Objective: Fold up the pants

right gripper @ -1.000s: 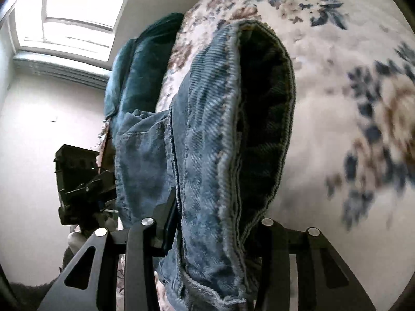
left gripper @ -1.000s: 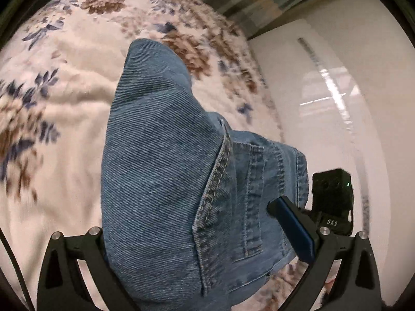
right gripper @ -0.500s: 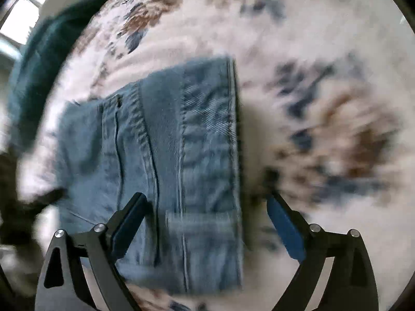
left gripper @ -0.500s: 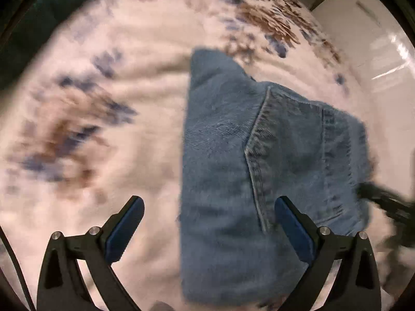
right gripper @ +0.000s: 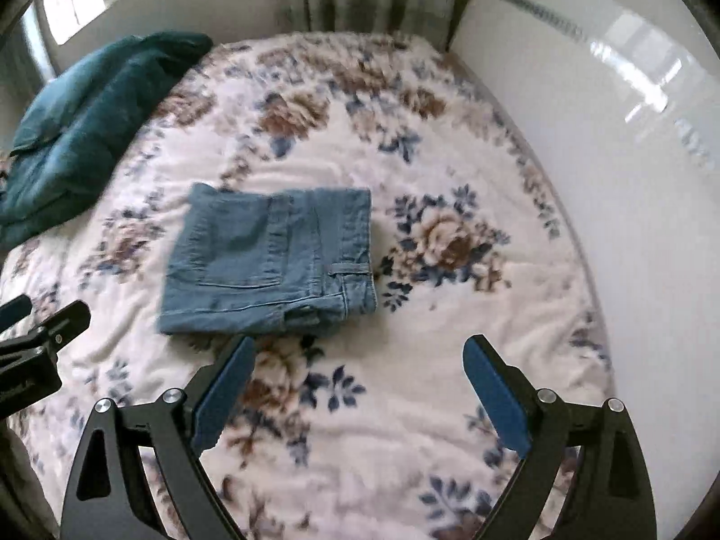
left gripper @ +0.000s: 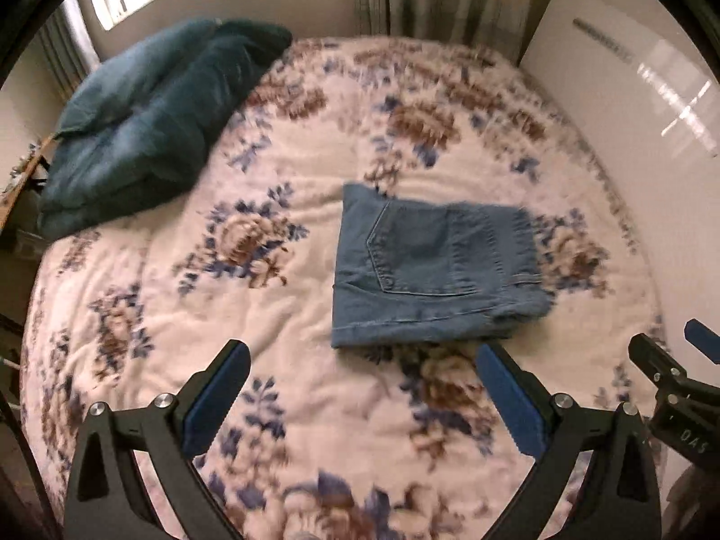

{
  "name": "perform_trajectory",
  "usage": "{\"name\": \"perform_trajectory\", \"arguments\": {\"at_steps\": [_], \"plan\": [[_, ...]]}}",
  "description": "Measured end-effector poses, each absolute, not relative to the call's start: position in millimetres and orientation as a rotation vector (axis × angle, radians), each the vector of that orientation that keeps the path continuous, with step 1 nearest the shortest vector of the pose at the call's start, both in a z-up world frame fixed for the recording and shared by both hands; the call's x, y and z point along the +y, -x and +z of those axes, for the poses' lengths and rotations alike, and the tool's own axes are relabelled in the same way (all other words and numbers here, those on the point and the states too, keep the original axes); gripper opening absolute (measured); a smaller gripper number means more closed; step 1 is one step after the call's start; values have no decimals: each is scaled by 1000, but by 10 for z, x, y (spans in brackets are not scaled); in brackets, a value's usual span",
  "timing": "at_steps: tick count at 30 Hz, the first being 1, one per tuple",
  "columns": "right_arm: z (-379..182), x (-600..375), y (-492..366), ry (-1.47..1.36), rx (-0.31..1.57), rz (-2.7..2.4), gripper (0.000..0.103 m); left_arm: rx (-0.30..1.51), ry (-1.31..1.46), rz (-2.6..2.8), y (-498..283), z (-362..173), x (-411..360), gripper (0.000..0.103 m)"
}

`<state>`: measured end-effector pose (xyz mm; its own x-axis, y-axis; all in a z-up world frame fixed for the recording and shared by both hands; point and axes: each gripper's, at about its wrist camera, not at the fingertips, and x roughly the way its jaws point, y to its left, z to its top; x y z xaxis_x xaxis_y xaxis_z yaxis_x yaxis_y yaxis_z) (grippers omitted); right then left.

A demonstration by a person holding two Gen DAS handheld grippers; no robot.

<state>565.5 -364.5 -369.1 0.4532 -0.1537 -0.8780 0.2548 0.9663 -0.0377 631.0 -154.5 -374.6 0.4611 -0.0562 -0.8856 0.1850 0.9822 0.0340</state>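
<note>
Both grippers have let go and lifted: the left gripper and right gripper hang released, well above the pants, now a compact folded block mid-blanket, right of the pillow. Folding looks complete.

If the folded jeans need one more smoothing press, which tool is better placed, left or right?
Slightly the right tool: the folded jeans lie just beyond its left fingertip. The left tool is equally open and empty, so the difference is small.
</note>
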Motion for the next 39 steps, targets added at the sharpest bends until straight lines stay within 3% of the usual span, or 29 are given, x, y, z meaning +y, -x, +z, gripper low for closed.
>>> {"name": "perform_trajectory", "arguments": {"at_steps": [8, 20, 32, 39], "plan": [[-2303, -3427, -4524, -88, 978, -223, 99, 983, -88, -150, -5213, -2448, -1420, 103], [-637, -2868, -2663, -54, 839, -226, 99, 876, -52, -193, -3621, -1105, -1043, 103], [231, -2223, -1174, -68, 757, -202, 99, 787, -91, -206, -2337, -396, -589, 103], [424, -2154, -821, -85, 766, -171, 99, 788, -78, -170, -2068, -285, -501, 103]]}}
